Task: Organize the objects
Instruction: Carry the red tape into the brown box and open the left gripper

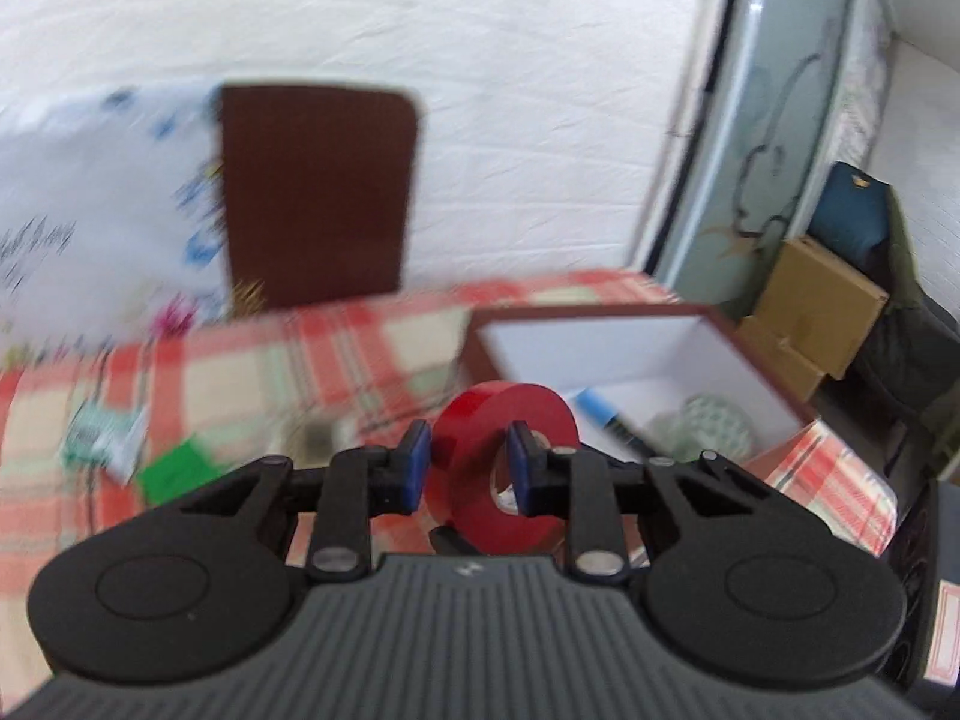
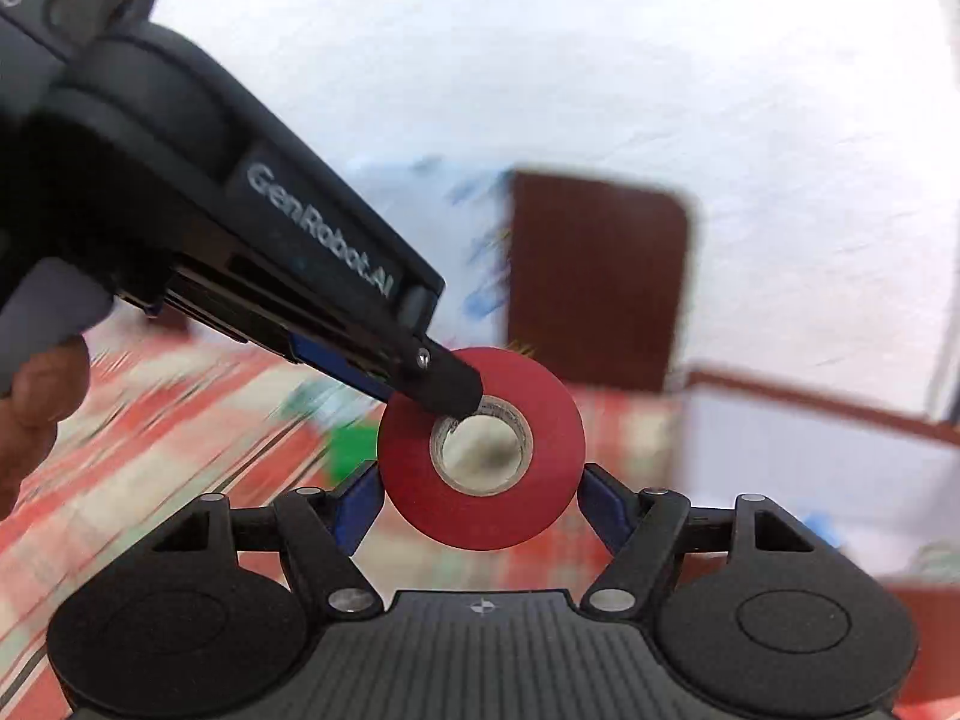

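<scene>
Hanging above the checked surface, the red tape roll is pinched through its wall by the left tongs: one blue pad is on the outer face, the other is inside the core. From the right wrist view the same roll sits between the right tongs, whose blue pads stand wide at either rim; I cannot tell whether they touch it. The left tool's finger reaches into the core from the upper left.

Just ahead and right of the left tongs is an open brown-edged box, white inside, with a blue marker and a pale patterned ball in it. Ahead left, a brown booklet leans upright beside a white printed bag. A green block lies low left. Beyond the surface's right edge are cardboard cartons and a glass door.
</scene>
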